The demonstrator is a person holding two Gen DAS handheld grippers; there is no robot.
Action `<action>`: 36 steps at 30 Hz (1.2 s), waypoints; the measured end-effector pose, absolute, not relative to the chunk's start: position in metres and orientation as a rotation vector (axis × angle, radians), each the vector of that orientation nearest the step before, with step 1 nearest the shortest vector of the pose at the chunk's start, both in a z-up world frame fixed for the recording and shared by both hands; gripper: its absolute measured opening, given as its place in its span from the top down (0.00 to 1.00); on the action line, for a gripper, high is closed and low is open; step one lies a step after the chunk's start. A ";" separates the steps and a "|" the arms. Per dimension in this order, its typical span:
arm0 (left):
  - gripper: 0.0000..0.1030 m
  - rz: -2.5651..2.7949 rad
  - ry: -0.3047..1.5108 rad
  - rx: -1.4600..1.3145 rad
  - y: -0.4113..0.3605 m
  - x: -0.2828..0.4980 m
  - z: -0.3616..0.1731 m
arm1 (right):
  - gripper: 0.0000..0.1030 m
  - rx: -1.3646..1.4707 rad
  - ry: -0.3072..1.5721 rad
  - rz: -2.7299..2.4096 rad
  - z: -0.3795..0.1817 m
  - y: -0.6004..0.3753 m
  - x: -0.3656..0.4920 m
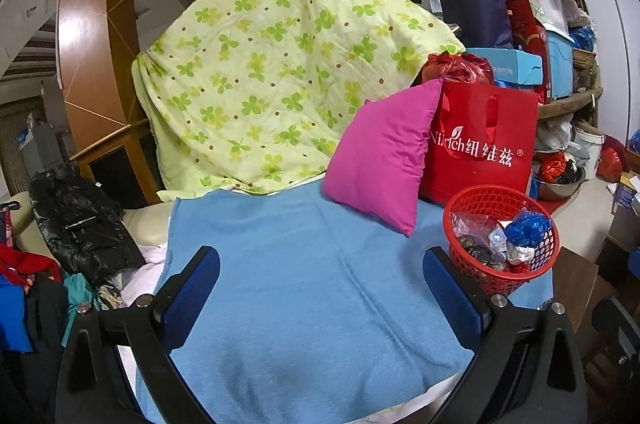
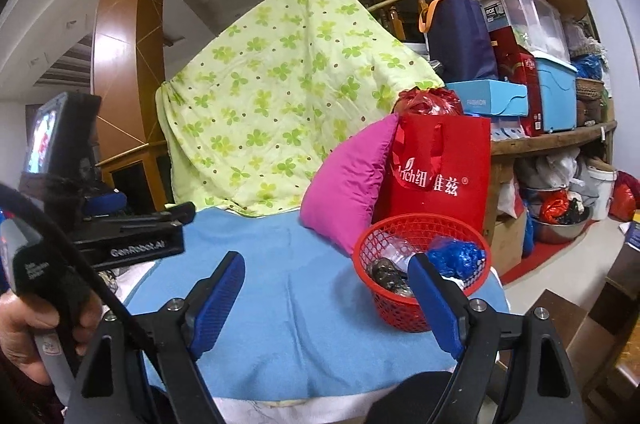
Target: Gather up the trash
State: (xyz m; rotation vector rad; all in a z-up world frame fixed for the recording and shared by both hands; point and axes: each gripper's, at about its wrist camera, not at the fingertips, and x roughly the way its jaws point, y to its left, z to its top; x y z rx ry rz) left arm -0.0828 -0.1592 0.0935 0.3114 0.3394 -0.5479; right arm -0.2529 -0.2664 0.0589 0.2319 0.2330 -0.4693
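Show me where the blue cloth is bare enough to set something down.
The blue cloth is bare across its middle and front, bordered by the clover quilt behind and the pink pillow at right. Its right edge is crowded: the red basket and red bag.

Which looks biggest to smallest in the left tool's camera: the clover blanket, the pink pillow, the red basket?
1. Green clover blanket, clearly the largest.
2. Pink pillow.
3. Red basket, a little smaller than the pillow, though it sits nearer the camera, so its true size may be smaller still.
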 end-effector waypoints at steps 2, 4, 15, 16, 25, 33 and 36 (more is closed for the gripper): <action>0.02 -0.547 0.333 0.315 -0.157 -0.087 0.096 | 0.16 0.238 0.233 -0.474 0.062 -0.266 -0.255; 0.01 -0.546 0.327 0.319 -0.155 -0.092 0.098 | 0.16 0.240 0.234 -0.478 0.065 -0.266 -0.257; 0.01 -0.549 0.336 0.326 -0.150 -0.107 0.098 | 0.16 0.219 0.289 -0.530 0.075 -0.267 -0.254; 0.01 -0.546 0.338 0.329 -0.149 -0.109 0.097 | 0.16 0.224 0.295 -0.536 0.075 -0.269 -0.254; 0.01 -0.558 0.357 0.336 -0.142 -0.116 0.091 | 0.16 0.253 0.341 -0.578 0.071 -0.285 -0.253; 0.01 -0.559 0.366 0.344 -0.141 -0.113 0.089 | 0.16 0.249 0.356 -0.577 0.070 -0.286 -0.249; 0.01 -0.559 0.366 0.346 -0.140 -0.113 0.089 | 0.16 0.247 0.357 -0.577 0.071 -0.285 -0.248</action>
